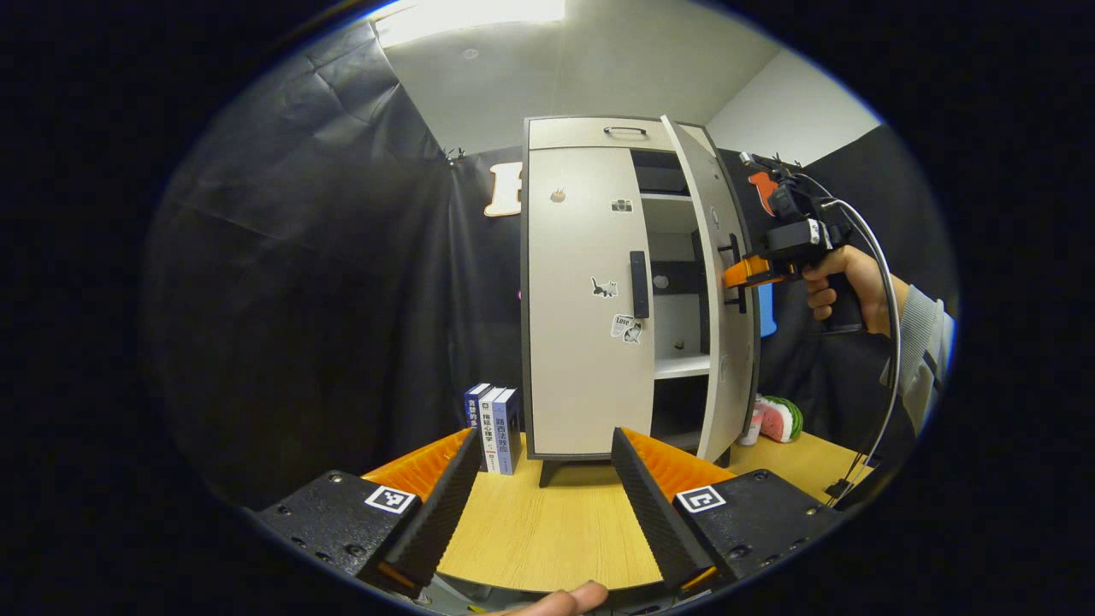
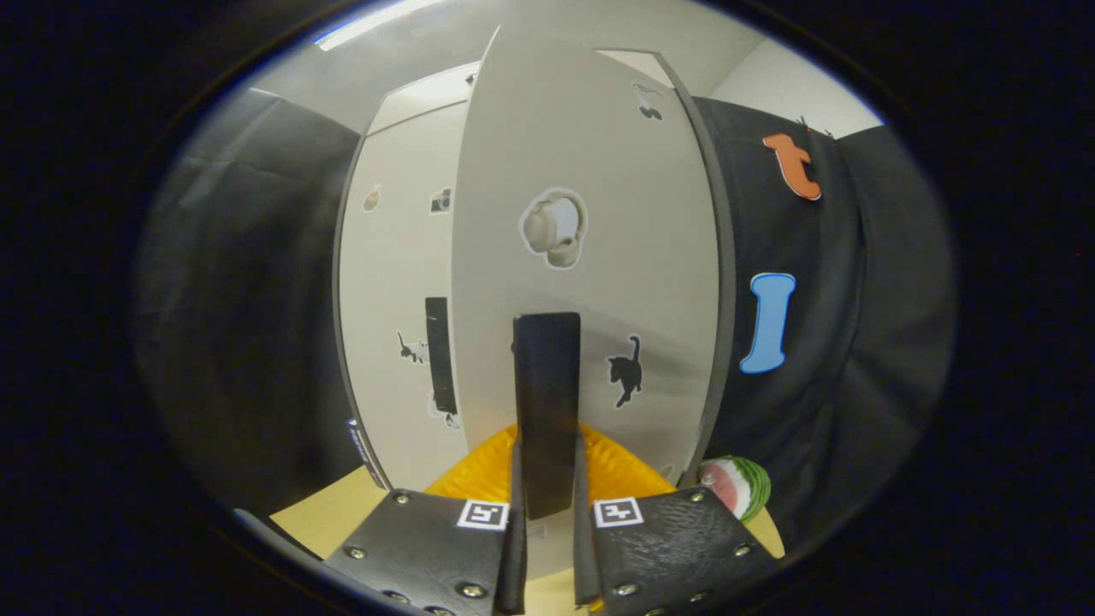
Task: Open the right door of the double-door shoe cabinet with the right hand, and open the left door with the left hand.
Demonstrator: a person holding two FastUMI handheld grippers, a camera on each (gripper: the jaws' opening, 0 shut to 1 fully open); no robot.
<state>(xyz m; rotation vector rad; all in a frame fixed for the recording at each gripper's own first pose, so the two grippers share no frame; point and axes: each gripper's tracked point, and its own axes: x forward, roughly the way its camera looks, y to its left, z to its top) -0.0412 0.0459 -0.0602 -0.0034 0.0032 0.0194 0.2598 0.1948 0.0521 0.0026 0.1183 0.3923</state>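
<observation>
My right gripper (image 2: 546, 513) is clamped on the right door handle (image 2: 547, 402); the bar runs vertical between both fingers. Right door (image 1: 714, 282) is swung partly open, shelves showing behind it. Left gripper (image 1: 543, 505) is spread wide, holding nothing, hanging back over the table (image 1: 547, 530). Left door (image 1: 582, 299) is shut, straight ahead and above its fingers, well apart. Its handle (image 1: 639, 284) is a vertical bar at the door's inner edge, slightly right of my centreline. Left hand is the one to reach it; I'd judge a forward-and-up approach with the jaws straddling the bar sideways.
</observation>
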